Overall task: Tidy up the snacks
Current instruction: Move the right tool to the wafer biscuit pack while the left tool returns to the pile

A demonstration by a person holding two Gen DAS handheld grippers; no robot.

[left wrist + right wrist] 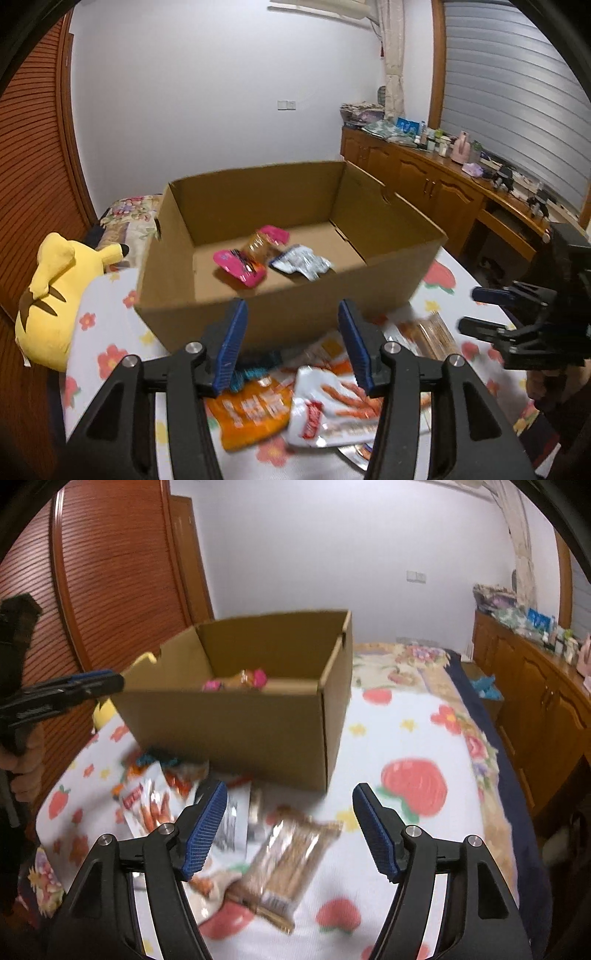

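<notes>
Left wrist view
Left claw: jaws apart with nothing between the pads, hanging over the loose snacks in front of the box.
Cardboard box: open-topped, on the bed at 12 o'clock from the claw; two pink packets and a white packet lie on its floor.
Nearest target: white packet with red sticks at 6 o'clock, overlapping an orange packet.
Advice: pinch one free edge of the top packet so only that one lifts.

Right wrist view
Right claw: jaws parted and opening, nothing gripped, above the flowered bedspread.
Brown wafer packet: lies flat at 6 o'clock between the jaw lines, just beside the other snacks.
Advice: probably descend square over its narrow width, close on it, then lift clear of the box's near wall.
Risk: the left claw at 10 o'clock shares the box opening.
</notes>
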